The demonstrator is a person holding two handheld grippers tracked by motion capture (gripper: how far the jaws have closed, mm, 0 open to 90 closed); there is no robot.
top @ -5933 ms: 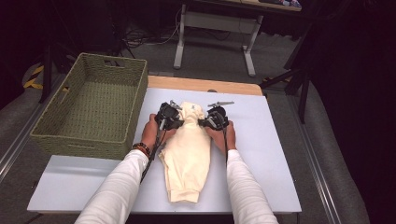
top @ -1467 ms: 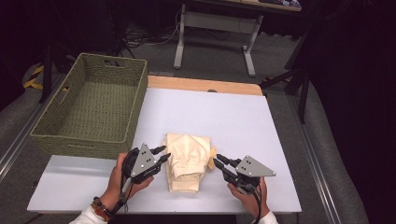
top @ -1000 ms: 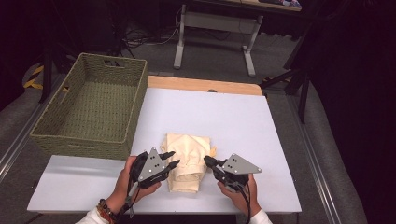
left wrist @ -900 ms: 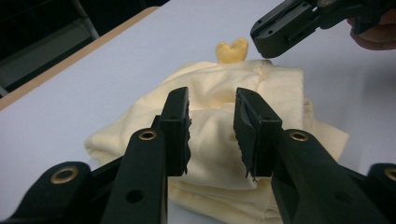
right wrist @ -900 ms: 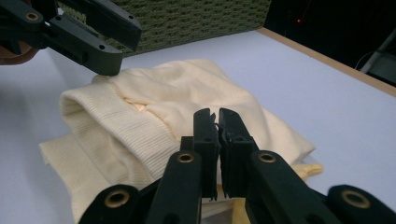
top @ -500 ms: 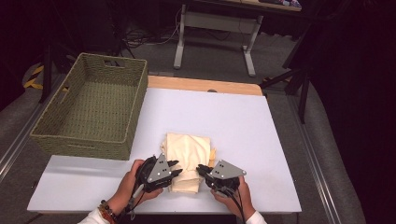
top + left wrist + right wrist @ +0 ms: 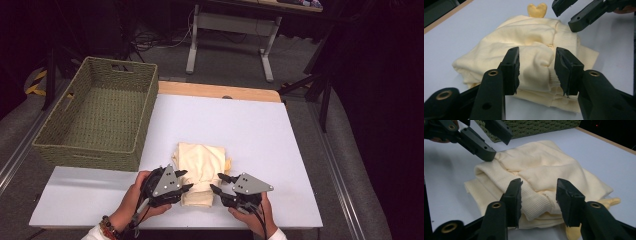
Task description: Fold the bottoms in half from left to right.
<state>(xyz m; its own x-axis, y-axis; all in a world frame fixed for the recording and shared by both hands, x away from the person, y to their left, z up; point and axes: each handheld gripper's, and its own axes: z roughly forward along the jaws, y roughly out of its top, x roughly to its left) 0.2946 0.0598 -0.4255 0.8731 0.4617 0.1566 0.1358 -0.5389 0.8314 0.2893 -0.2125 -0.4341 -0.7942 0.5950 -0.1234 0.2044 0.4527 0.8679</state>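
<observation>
High view: folded cream garment (image 7: 200,171) near the front edge of the tabletop (image 7: 260,130), noticeably shorter than a few seconds back, when laid out long toward the far side. Left gripper (image 7: 182,181) and right gripper (image 7: 219,184) flanking the near end of the bundle, closer in than a second ago. Green basket (image 7: 100,120) off to the left, with nothing in it.

Left gripper view: jaws released, having just been opening, set either side of a raised fold of the garment (image 7: 531,62), pads not pressing. Right gripper's jaws at the upper right, just above the far edge of the bundle. Small yellow tab (image 7: 537,9) poking out beyond.

Right gripper view: jaws likewise released after just opening, ribbed hem of the garment (image 7: 541,182) lying between them without being pinched. Left gripper touching or nearly touching the far corner; basket behind.

Judgement: last fold let go, bundle compact. Likely next: fresh grip and a lift toward the basket.
</observation>
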